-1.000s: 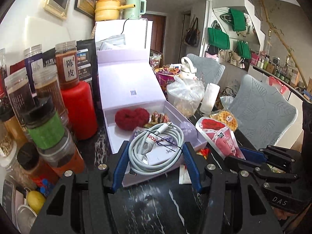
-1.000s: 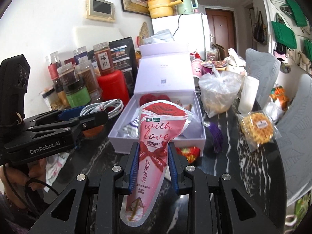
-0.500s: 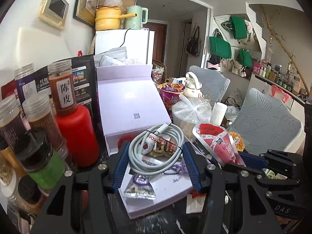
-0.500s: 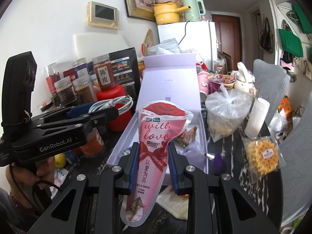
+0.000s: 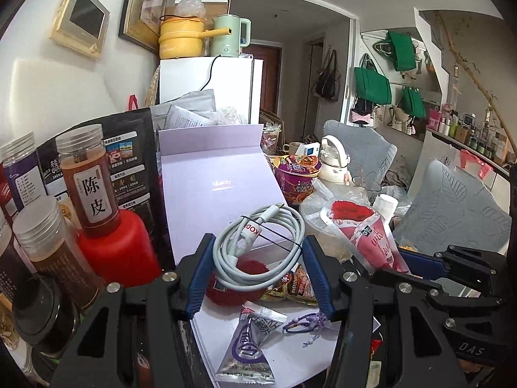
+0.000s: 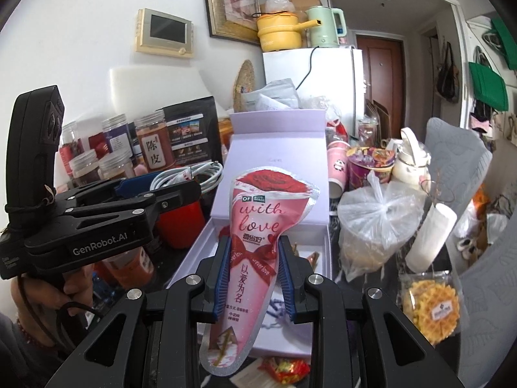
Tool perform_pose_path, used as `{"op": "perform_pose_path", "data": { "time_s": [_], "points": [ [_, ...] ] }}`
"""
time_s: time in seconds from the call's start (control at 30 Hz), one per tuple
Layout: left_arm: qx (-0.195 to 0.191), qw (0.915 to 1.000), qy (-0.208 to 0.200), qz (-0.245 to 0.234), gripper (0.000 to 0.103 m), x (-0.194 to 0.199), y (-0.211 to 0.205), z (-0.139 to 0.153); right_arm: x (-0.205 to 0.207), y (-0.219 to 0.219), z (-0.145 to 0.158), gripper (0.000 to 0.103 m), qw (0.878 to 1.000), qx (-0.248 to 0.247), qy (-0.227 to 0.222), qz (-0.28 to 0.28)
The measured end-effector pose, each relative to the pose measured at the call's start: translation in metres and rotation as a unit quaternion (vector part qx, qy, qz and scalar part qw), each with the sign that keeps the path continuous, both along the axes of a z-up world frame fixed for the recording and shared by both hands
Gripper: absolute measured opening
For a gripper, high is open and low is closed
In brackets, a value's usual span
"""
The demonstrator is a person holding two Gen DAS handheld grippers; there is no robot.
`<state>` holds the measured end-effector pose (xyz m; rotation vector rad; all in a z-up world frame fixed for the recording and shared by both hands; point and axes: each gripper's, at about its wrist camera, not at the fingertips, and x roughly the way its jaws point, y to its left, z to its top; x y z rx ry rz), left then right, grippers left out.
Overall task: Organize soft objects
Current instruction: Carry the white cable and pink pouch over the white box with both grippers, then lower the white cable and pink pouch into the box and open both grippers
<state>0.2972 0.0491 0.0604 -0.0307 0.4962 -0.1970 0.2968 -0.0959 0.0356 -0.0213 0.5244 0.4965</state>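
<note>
My left gripper (image 5: 258,252) is shut on a coiled white charging cable (image 5: 258,249) and holds it above the open lilac gift box (image 5: 219,200). In the box lie a dark red scrunchie (image 5: 245,287), a snack packet (image 5: 290,287), a grey-purple sachet (image 5: 248,346) and a purple string (image 5: 303,320). My right gripper (image 6: 253,258) is shut on a pink "with love" pouch (image 6: 258,236), held upright over the box's near end (image 6: 310,245). The left gripper with the cable (image 6: 190,174) shows at the left of the right wrist view.
Spice jars (image 5: 87,187) and a red bottle (image 5: 119,255) crowd the left. A tied plastic bag (image 6: 374,223), a white roll (image 6: 429,239), a waffle pack (image 6: 429,307), a noodle cup (image 5: 297,174) and grey chairs (image 5: 452,207) stand right. A red wrapper (image 6: 284,365) lies before the box.
Both grippers rose and tilted up, each still holding its item. The box dropped lower in both views, showing more of the lid and the room behind.
</note>
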Motion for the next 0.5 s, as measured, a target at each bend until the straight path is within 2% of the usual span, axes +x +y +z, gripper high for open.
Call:
{"op": "perform_pose_path", "data": {
  "time_s": [0.5],
  "points": [
    [0.007, 0.9985, 0.054, 0.009, 0.054, 0.048, 0.001, -0.041, 0.051, 0.006, -0.032, 0.028, 0.999, -0.009, 0.033, 0.004]
  ]
}}
